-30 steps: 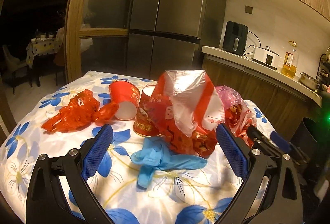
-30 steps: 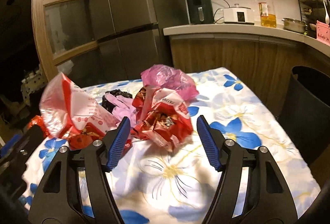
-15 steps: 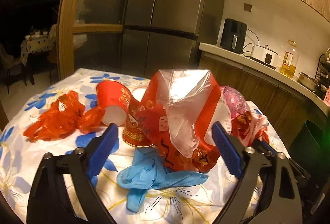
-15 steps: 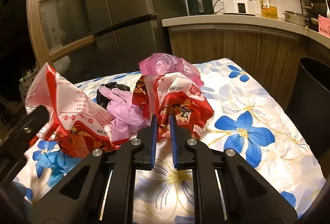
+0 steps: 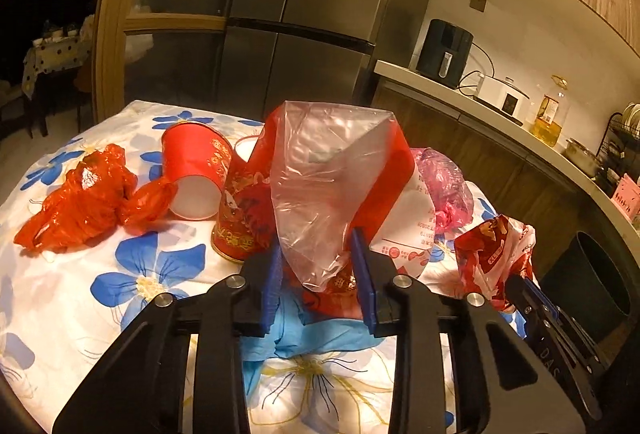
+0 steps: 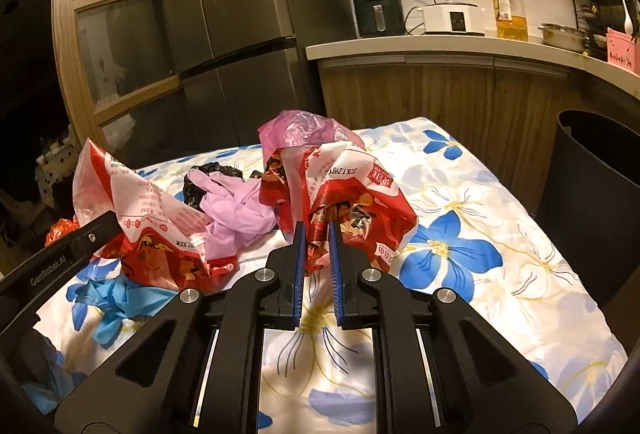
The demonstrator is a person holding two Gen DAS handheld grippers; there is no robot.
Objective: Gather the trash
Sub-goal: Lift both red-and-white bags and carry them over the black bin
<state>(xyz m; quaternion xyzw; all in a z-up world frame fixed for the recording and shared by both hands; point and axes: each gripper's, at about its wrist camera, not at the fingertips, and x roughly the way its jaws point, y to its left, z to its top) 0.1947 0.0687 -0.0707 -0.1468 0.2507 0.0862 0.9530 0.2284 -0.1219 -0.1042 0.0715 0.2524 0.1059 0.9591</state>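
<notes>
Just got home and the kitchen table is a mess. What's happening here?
Someone is clearing trash off the floral tablecloth with a handheld gripper in each hand. The left gripper is shut on a big red-and-clear plastic bag; the right gripper is shut on a crumpled red snack wrapper. Gloves, cups and other bags still lie there, and a dark bin waits beside the table.

Bare tablecloth (image 6: 500,218) rightward, up to black bin (image 6: 592,194).
</notes>
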